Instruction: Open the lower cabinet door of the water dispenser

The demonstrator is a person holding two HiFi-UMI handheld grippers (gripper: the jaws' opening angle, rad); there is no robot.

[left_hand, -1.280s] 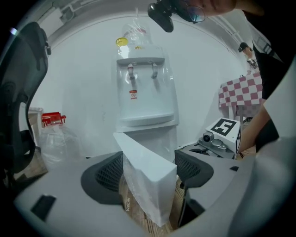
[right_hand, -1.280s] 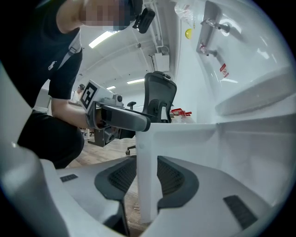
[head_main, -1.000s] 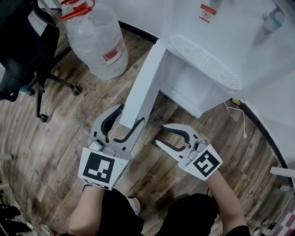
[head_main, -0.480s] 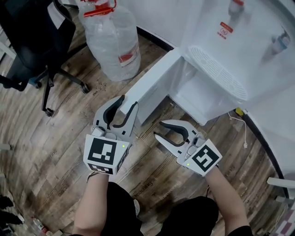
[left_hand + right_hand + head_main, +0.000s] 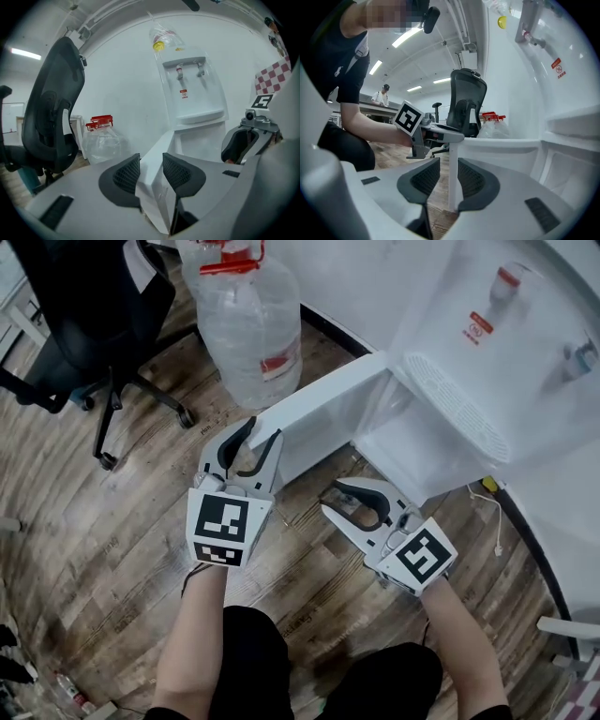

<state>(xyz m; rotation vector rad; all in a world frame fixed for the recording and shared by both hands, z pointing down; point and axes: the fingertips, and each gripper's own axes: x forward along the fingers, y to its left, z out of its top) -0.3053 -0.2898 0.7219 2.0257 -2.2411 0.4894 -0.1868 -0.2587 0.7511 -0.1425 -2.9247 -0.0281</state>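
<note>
The white water dispenser (image 5: 487, 381) stands at the upper right, and its lower cabinet door (image 5: 323, 404) is swung wide open toward the left. My left gripper (image 5: 264, 429) is at the door's free edge. Its jaws have just been closing, and the pads (image 5: 126, 174) now press on both faces of the door (image 5: 154, 192). My right gripper (image 5: 330, 500) hovers nearer to me, apart from the door. Its jaws have just been closing a little, with nothing between them. In the right gripper view the door's edge (image 5: 452, 187) shows beyond the right gripper (image 5: 449, 173).
A large clear water bottle (image 5: 248, 324) with a red cap stands on the wooden floor left of the dispenser. A black office chair (image 5: 84, 315) is at the upper left. A white cable (image 5: 492, 507) lies by the dispenser's right side.
The door has swung further open toward the left with my left gripper at its free edge. The left jaws have narrowed onto that edge. The right gripper has shifted slightly and narrowed a little.
</note>
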